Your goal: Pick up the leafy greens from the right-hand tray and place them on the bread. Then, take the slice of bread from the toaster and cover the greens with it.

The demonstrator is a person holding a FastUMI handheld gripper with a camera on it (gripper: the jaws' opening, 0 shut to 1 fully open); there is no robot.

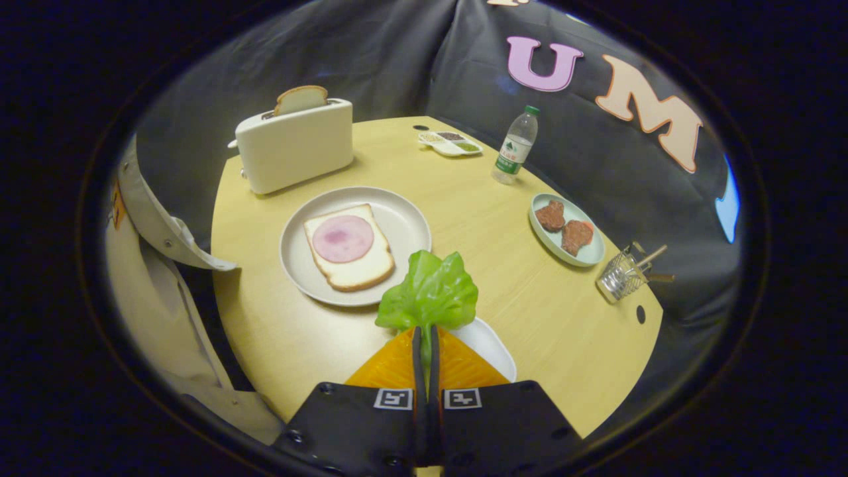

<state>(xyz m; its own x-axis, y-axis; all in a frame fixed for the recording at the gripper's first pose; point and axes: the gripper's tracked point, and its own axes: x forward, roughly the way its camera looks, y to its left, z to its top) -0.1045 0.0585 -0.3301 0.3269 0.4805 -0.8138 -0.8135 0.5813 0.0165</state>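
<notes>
— At the near edge of the tabletop (pixel 503 218), what did the claw (pixel 425 344) have?

— It was closed narrow on the stem of the leafy greens (pixel 430 295), both fingers pressing, the leaf just above the white tray (pixel 493 344).

— And the bread (pixel 350 247)?

— On the plate (pixel 404 218) near the middle, a ham slice (pixel 342 238) on it; the second slice (pixel 301 99) stood in the toaster (pixel 295 146) by the far left edge.

— Best way on?

— I'd have said carry it level over the ham, lower it, then let go, so the leaf lay flat.
</notes>
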